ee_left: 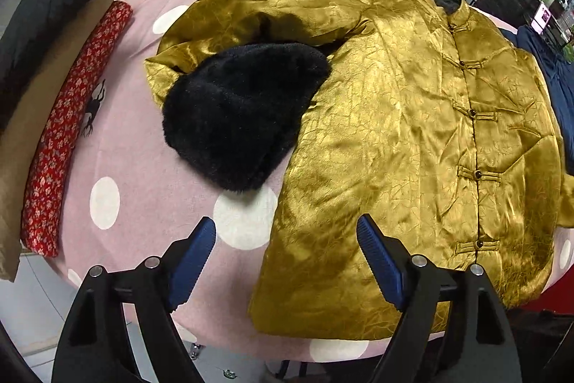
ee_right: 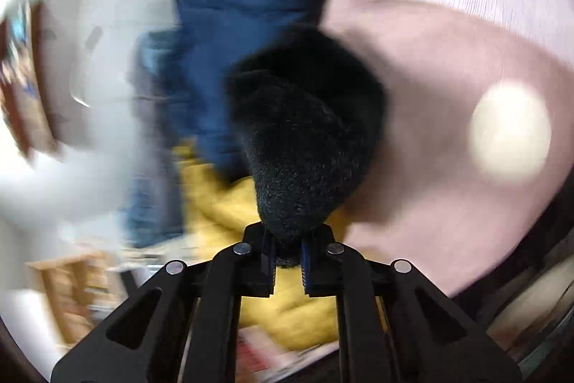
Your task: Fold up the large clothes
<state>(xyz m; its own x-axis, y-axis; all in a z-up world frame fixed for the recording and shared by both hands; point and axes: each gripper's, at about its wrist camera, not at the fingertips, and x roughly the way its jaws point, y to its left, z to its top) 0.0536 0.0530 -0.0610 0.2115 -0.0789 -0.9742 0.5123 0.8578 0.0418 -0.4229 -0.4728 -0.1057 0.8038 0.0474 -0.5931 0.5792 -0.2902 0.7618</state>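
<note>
Fingers: my right gripper (ee_right: 288, 262) clamps black fleece cuff (ee_right: 305, 146), left gripper (ee_left: 287, 261) gapes empty above the gold jacket (ee_left: 412, 139) on the dotted table (ee_left: 143, 139); satin looks slippery, bulky, so I'd grip hems.

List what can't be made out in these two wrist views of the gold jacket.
- Left wrist view: gold jacket right sleeve, cut off by the frame edge.
- Left wrist view: left sleeve's cuff, hidden under black fleece lining.
- Right wrist view: room behind, motion-blurred.
- Right wrist view: which jacket part the right gripper pinches; fleece fills the view.
</note>
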